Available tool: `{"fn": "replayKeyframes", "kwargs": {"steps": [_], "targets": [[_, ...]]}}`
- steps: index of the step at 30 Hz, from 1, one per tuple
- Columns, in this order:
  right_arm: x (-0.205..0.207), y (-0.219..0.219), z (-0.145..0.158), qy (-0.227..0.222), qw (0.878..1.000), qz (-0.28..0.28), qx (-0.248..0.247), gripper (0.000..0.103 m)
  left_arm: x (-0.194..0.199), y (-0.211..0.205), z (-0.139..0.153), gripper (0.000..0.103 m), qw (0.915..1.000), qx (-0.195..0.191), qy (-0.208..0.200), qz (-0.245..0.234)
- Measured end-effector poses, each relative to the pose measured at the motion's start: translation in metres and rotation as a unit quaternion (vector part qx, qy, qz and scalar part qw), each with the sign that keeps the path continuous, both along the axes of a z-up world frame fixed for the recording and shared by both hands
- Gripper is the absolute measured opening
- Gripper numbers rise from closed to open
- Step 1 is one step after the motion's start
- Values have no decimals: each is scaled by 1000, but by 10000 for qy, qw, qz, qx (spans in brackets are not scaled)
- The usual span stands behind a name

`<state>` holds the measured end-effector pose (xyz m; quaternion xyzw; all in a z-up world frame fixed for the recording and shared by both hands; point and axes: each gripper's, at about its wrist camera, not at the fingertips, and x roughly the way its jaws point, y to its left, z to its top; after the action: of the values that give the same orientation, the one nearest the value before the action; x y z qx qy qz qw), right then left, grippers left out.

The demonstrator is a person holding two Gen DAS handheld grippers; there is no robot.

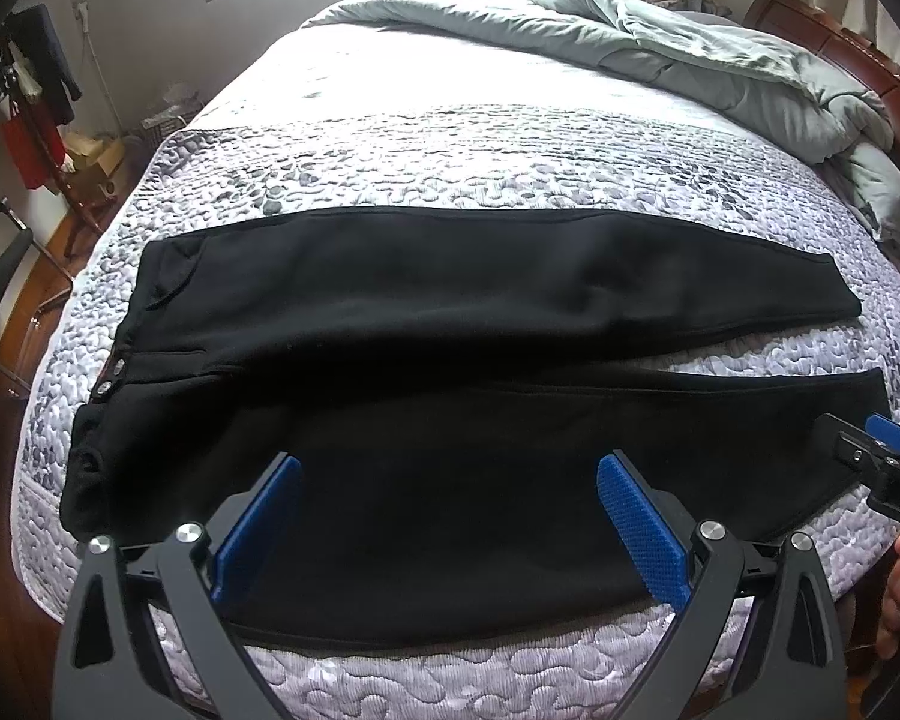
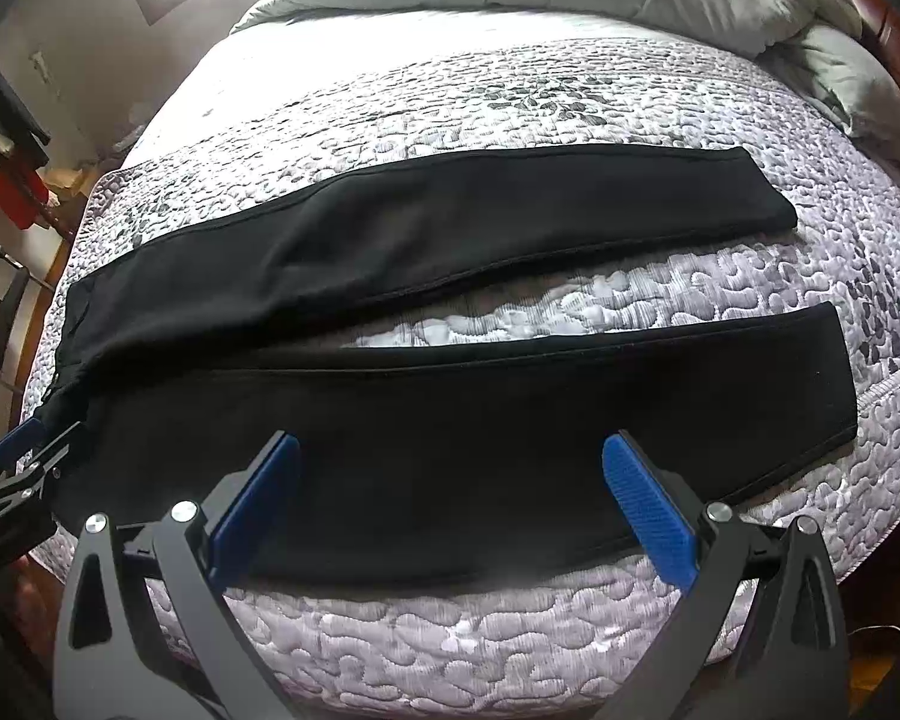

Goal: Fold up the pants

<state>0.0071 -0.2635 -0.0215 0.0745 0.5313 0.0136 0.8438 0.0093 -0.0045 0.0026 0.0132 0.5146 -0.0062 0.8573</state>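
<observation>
both tongs hang wide over the near leg of the pants (image 2: pixel 510 450) — left tongs (image 1: pixel 447 516), right tongs (image 2: pixel 450 492) — pinching one layer only could skew the fold.

Left gripper (image 1: pixel 448 516) hovering with jaws spread wide, blue pads (image 1: pixel 642 531) facing each other, nothing between them. Right gripper (image 2: pixel 450 507) hovering likewise, jaws wide apart, gripping nothing. Person's fingers (image 1: pixel 897 600) showing dimly at right frame edge of left wrist view.

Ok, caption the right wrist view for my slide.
Open right hand-held gripper above black pants spread flat on quilted bed.
</observation>
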Motion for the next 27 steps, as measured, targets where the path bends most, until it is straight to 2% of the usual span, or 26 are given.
{"fn": "replayKeyframes", "kwargs": {"steps": [27], "targets": [[2, 4, -5, 16, 10000, 73, -21, 100, 2, 1, 1, 99, 10000, 27, -36, 5]]}}
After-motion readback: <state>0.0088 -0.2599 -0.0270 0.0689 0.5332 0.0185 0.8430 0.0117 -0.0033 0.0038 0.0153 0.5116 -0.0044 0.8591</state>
